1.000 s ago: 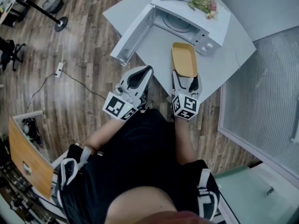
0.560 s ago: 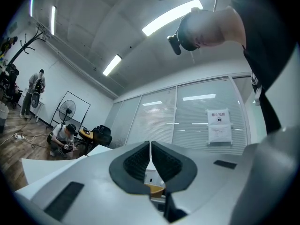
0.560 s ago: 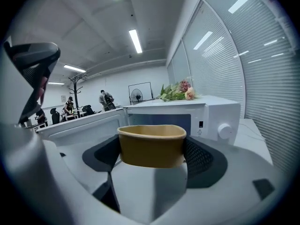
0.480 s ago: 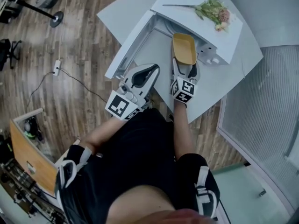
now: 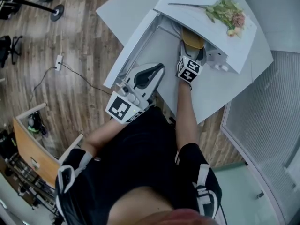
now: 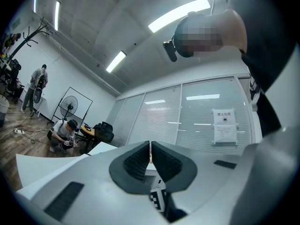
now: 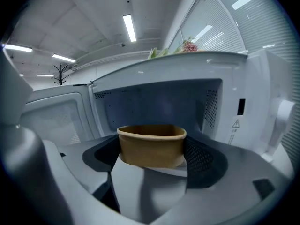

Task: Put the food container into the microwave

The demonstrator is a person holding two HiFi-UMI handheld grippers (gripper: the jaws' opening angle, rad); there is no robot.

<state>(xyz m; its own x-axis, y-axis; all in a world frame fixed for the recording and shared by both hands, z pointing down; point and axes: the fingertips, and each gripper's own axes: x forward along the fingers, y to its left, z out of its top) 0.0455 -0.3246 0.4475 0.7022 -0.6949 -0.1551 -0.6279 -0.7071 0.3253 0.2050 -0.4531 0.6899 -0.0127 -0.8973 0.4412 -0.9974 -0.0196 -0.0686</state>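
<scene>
My right gripper (image 7: 152, 159) is clamped on the container (image 7: 151, 142), which is partly inside the microwave (image 7: 159, 102) mouth and not yet set down. My left gripper (image 6: 150, 161) is closed, empty, idle. Risk: letting go too high tips it, and a low approach snags the sill.

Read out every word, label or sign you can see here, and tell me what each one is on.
"禁止拍照", as best it reads: white paper sheet stuck on the glass wall; its smaller print is unreadable.
Warning-triangle label, a symbol only: front frame of the white microwave; the print beneath is too small to read.
</scene>
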